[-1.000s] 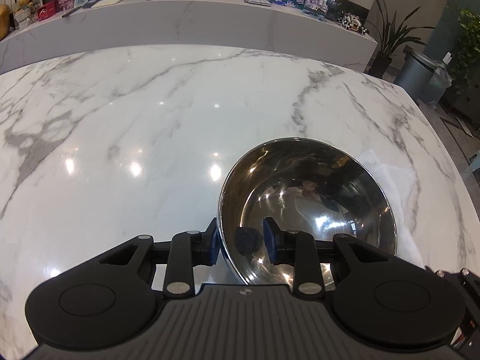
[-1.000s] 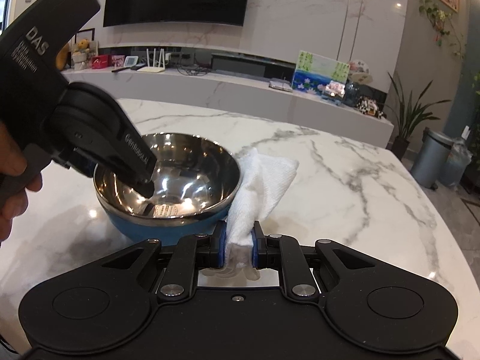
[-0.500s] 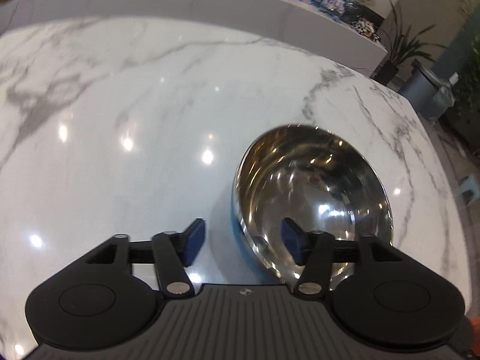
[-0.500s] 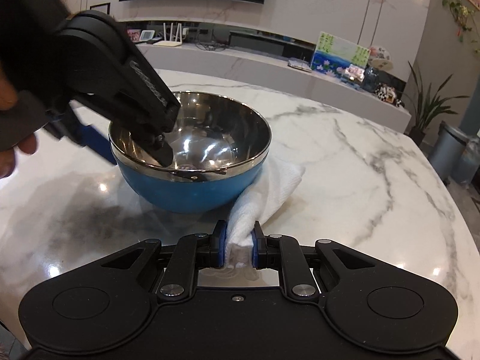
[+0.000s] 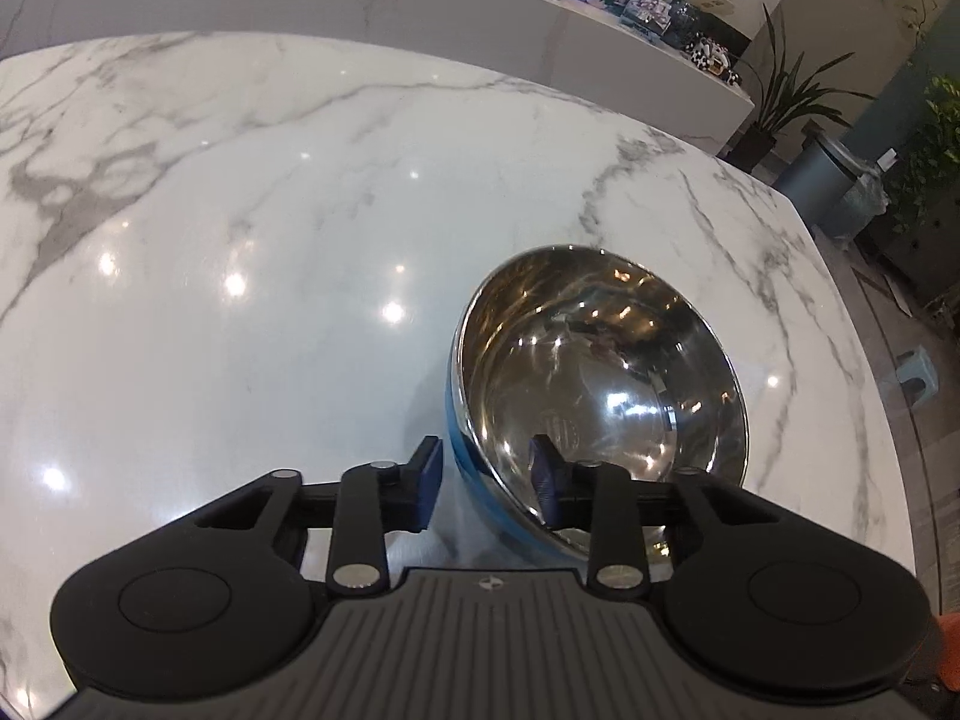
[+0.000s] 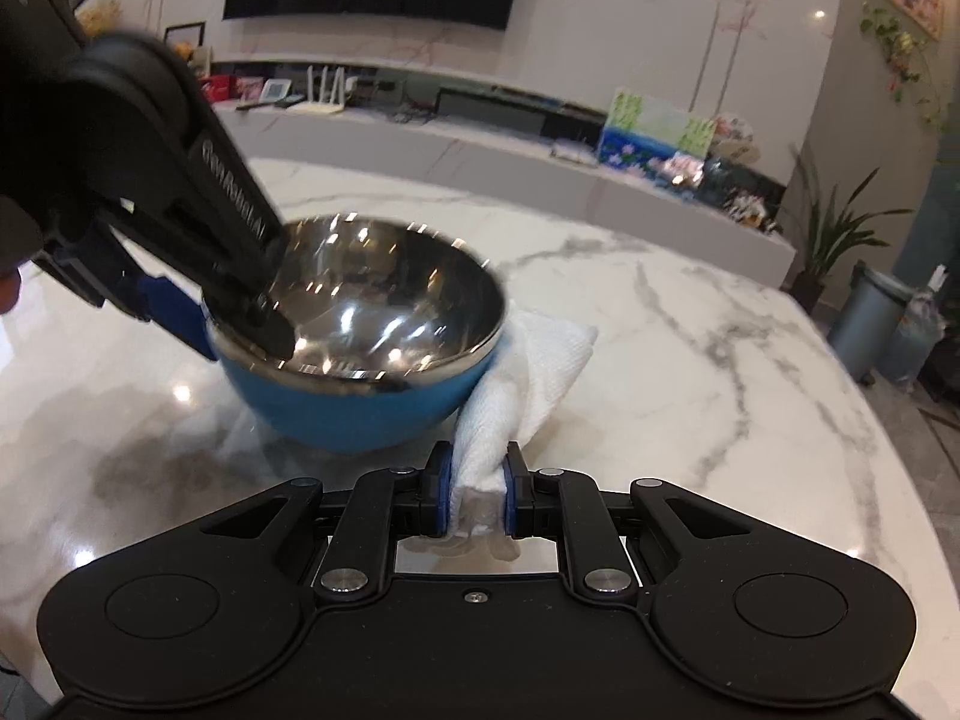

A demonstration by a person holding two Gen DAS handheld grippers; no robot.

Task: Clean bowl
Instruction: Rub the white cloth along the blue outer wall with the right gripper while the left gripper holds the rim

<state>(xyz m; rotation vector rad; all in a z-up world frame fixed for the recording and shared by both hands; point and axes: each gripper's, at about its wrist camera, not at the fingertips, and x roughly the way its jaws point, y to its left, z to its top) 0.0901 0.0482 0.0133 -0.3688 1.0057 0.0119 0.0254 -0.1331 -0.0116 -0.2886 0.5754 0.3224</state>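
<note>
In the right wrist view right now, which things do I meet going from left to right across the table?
Left hand-held gripper → bowl → white cloth → bare marble table.

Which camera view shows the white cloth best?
The right wrist view. There the white cloth is pinched in the right hand-held gripper and lies against the blue outside of the bowl. In the left wrist view the bowl is visible, but no cloth.
</note>
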